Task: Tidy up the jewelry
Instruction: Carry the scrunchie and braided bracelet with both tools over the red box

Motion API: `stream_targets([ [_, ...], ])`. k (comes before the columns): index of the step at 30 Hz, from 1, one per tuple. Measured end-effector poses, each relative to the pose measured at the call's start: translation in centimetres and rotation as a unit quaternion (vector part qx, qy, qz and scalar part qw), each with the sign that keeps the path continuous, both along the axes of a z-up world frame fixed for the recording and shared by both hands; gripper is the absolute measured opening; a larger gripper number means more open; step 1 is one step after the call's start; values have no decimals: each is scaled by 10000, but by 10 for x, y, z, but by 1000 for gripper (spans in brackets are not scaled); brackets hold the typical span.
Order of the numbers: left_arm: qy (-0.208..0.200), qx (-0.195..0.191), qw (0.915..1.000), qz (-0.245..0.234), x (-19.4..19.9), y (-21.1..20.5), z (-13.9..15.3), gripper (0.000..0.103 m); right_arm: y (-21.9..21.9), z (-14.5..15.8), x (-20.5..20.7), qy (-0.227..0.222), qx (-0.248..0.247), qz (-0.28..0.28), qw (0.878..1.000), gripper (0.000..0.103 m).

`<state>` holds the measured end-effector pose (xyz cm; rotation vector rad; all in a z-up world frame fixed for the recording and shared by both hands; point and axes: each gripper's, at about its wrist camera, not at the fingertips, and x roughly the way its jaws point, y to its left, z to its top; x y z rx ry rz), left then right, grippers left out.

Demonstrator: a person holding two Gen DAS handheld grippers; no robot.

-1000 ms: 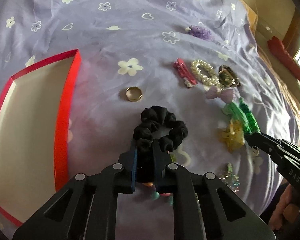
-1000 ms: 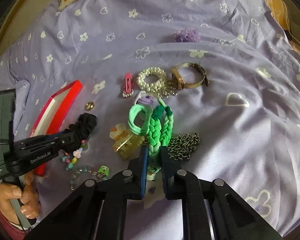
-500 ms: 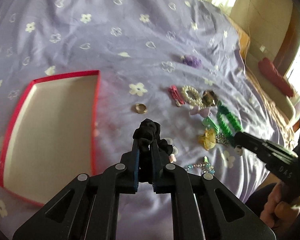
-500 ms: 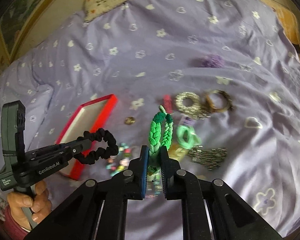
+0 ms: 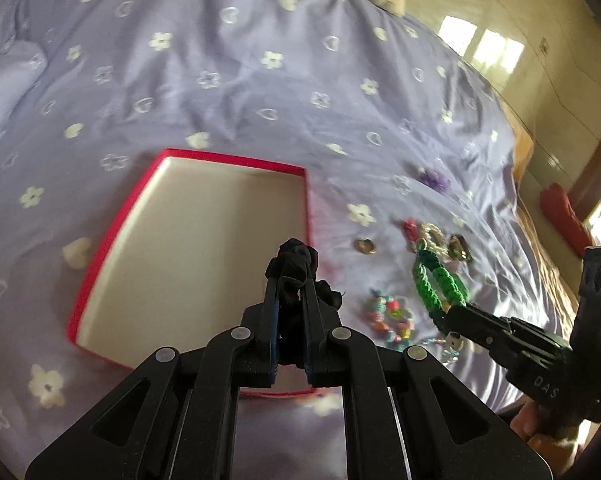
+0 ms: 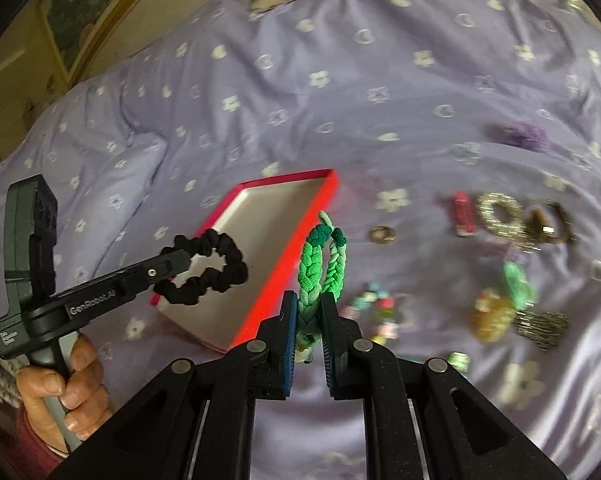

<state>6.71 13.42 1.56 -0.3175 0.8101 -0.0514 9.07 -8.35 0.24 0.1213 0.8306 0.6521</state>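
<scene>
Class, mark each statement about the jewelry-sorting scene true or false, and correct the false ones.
1. The left gripper is shut on the black scrunchie. True.
2. The right gripper holds a pearl bracelet. False: it grips the green braided band.
3. The red box already contains a ring. False: nothing lies in it.
4. The gold ring lies on the purple bedspread. True.
</scene>
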Motion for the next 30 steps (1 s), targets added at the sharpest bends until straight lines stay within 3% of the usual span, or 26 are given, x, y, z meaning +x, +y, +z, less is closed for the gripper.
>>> stream_targets([
  [11,170,-30,9985,519,-9,55,-19,8,81,-16,15,317,78,644,9974,11],
  [20,580,-196,9948,816,-1,88,-59,8,129,-46,32,607,-515,1012,9917,11],
  [30,852,-188,9923,884,2,95,-81,10,148,-67,33,801,-802,1321,9847,16],
])
